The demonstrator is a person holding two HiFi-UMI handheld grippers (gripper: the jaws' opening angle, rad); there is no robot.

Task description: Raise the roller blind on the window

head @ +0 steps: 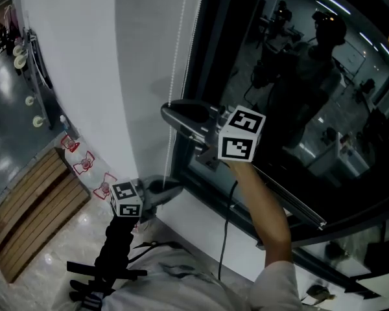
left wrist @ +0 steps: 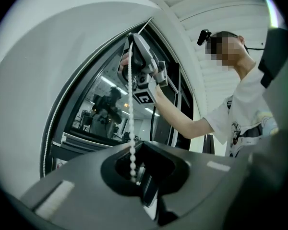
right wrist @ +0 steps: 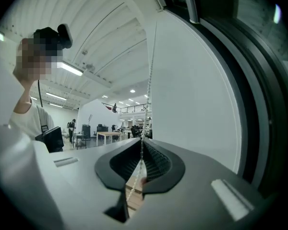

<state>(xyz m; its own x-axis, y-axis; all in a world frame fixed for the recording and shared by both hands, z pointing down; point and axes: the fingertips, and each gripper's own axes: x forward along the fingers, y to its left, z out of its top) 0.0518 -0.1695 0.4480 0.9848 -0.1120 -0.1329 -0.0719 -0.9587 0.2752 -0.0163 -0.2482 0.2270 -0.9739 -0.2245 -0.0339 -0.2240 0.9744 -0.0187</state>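
**Roller blind: bead chain (head: 179, 44) held at two heights beside the window**

In the head view, the white bead chain hangs in the upper centre. It lies just left of the dark window frame (head: 204, 76) and in front of a white surface (head: 136, 57). The fabric of the roller blind cannot be told apart from that surface. The window glass (head: 311, 109) fills the right of the frame, dark and reflecting the person.

The right tool (head: 170, 113), at the centre of the frame, points left at the chain. Its marker cube (head: 242, 135) sits toward the glass, and the forearm (head: 262, 203) reaches up to it from the lower right. In the right gripper view, the bead chain (right wrist: 149, 80) drops from the top centre. The right tool (right wrist: 142, 147) has its jaws closed on it between the ribbed pads, and the chain comes out below them on a slant.

The left tool (head: 172, 188) sits lower in the head view, left of centre, just above the white sill (head: 201, 222) and apart from the right tool. In the left gripper view, the bead chain (left wrist: 131, 123) runs straight down from the right tool (left wrist: 133, 38) at upper centre. It ends in the hollow of the left tool (left wrist: 137, 176) at lower centre, whose jaws are drawn together around it.

Wooden slats (head: 32, 206) occupy the lower left of the head view.
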